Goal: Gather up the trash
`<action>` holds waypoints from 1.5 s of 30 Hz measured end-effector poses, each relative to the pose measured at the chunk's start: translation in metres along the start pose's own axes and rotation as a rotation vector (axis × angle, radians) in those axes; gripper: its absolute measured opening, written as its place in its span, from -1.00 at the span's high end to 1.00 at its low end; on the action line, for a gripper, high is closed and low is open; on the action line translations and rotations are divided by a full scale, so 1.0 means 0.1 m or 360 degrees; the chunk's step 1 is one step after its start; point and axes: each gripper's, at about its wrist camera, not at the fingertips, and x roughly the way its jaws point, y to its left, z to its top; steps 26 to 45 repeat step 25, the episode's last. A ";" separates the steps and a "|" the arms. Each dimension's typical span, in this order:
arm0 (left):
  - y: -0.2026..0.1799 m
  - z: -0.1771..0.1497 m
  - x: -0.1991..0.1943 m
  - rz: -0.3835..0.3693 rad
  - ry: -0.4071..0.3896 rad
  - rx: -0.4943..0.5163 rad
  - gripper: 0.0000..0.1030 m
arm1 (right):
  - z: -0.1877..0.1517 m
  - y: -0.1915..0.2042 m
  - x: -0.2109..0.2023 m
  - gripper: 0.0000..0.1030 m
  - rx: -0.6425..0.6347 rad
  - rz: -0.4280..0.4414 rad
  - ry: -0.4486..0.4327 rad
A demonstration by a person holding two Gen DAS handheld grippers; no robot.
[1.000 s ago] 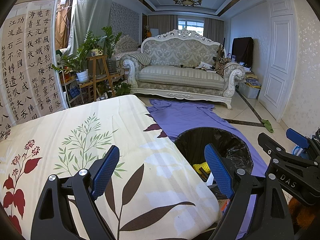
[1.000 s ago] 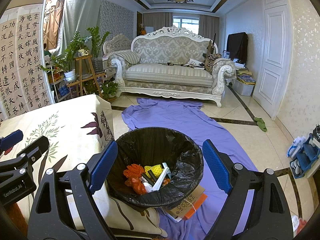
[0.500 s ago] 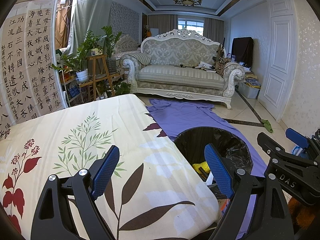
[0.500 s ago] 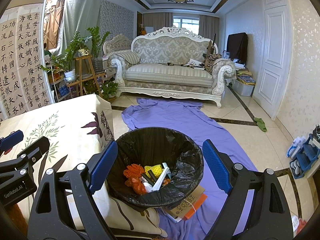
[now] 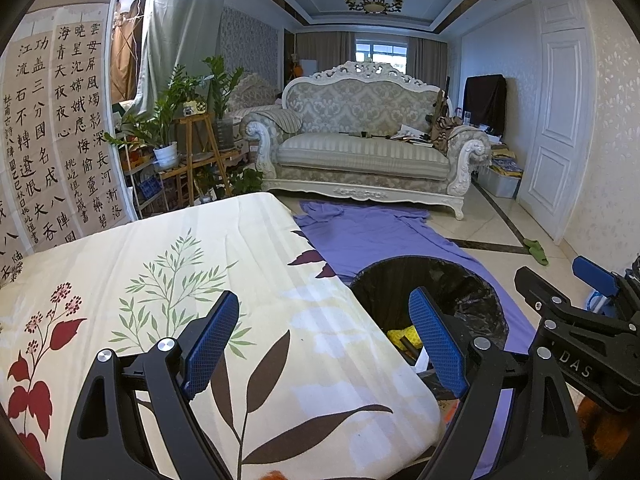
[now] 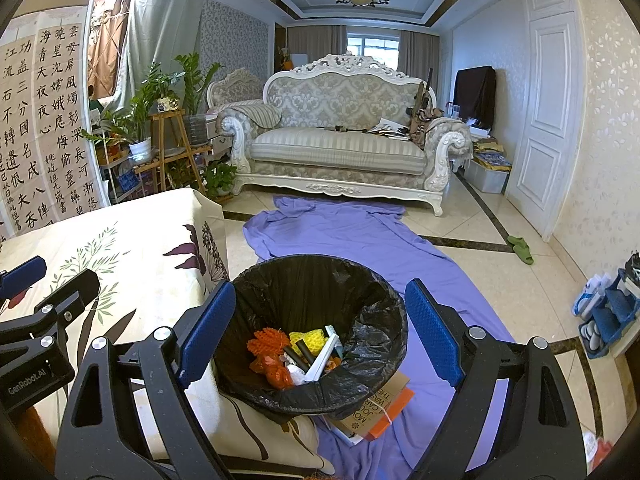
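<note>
From the left wrist view, the left tongs [image 5: 324, 340] hang spread wide with nothing between them, above the corner of a table [image 5: 168, 264] covered in a cream cloth printed with leaves and red flowers. Just past the table's right edge stands a trash bin [image 5: 440, 284] lined with a black bag, on a purple sheet [image 5: 380, 232] spread over the tiled floor before an ornate sofa [image 5: 360, 152]. The right tongs [image 5: 576, 292] show at the right edge. From the right wrist view, the right tongs [image 6: 320, 332] are also spread and empty, hovering over the trash bin [image 6: 360, 296]. Inside lies the trash [image 6: 296, 352]: orange and yellow mesh pieces, dark tubes and white scraps. A cardboard box [image 6: 380, 404] lies beside the bin's base.
</note>
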 end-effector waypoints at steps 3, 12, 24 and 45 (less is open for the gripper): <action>-0.01 0.00 0.00 -0.0018 0.0002 -0.0011 -0.64 | 0.00 0.00 0.00 -0.64 0.0000 -0.0001 0.0000; 0.00 0.02 -0.01 -0.0002 -0.0030 -0.0018 -0.64 | 0.00 0.01 0.00 -0.64 -0.0002 0.0000 -0.0001; 0.18 0.04 0.05 0.0065 0.0023 -0.0066 -0.64 | 0.04 0.12 0.00 -0.64 -0.0034 0.0028 0.0009; 0.24 0.05 0.07 0.0079 0.0032 -0.0075 -0.64 | 0.05 0.15 0.01 -0.64 -0.0042 0.0037 0.0012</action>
